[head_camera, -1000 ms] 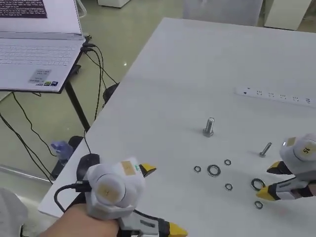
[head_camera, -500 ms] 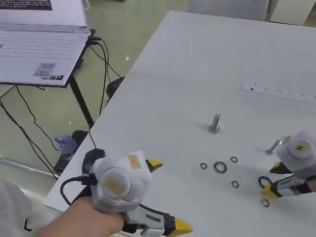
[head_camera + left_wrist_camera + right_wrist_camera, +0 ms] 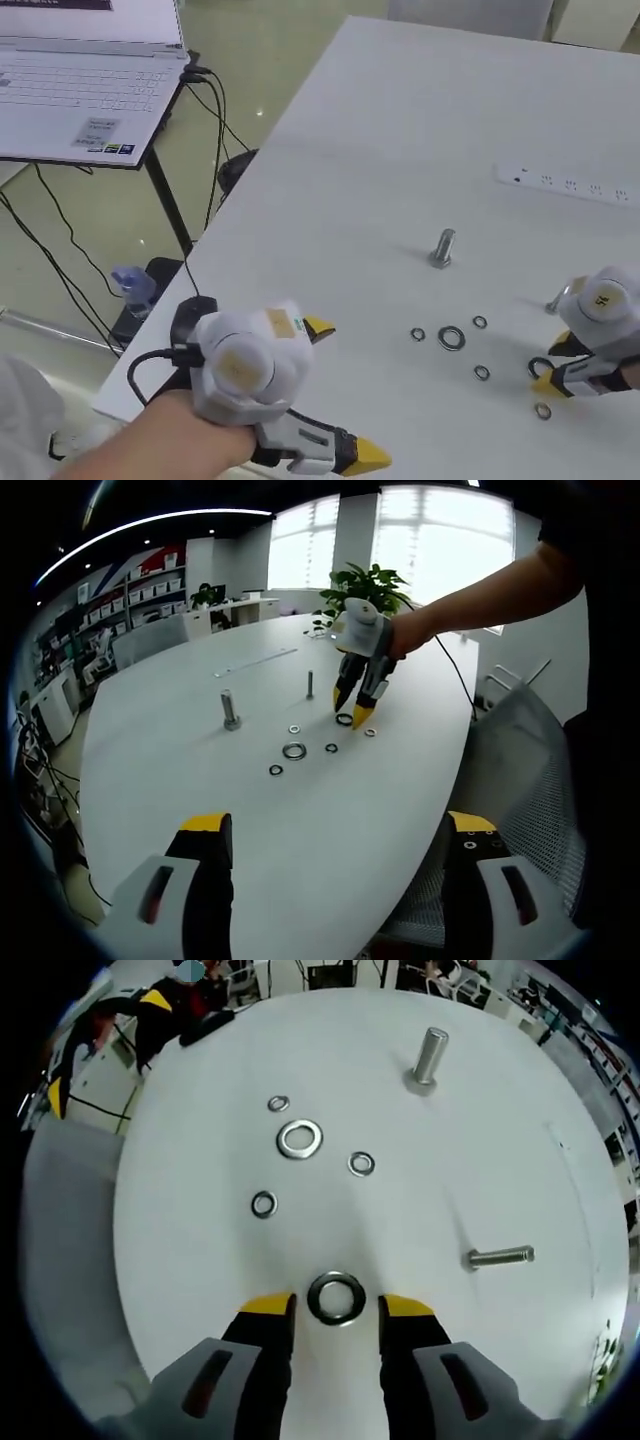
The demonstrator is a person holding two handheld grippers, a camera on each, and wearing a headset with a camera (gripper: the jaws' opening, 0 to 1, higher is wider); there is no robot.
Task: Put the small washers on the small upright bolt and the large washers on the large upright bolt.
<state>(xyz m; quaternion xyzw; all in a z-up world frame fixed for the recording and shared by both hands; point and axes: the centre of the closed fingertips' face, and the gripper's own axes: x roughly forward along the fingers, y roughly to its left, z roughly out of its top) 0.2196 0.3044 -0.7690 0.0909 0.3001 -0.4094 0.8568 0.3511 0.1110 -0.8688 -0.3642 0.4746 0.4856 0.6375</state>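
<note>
Right gripper view shows two large washers (image 3: pixel 300 1140) (image 3: pixel 335 1298), three small washers (image 3: pixel 278 1103) (image 3: pixel 361 1164) (image 3: pixel 264 1203), two bolts (image 3: pixel 430 1055) (image 3: pixel 500 1256); right gripper (image 3: pixel 337 1306) jaws spread.

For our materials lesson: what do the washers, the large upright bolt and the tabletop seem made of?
Washers: likely steel, silvery rings with glints.
Large upright bolt: likely plated steel, grey metallic sheen.
Tabletop: smooth matte white, perhaps laminate; uncertain.

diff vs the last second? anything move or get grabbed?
Right gripper eased forward across the table, so its open jaws now straddle a large washer lying flat; nothing gripped yet. The overall view shift is head motion. Left gripper, the other washers, large bolt and small bolt stayed put.
</note>
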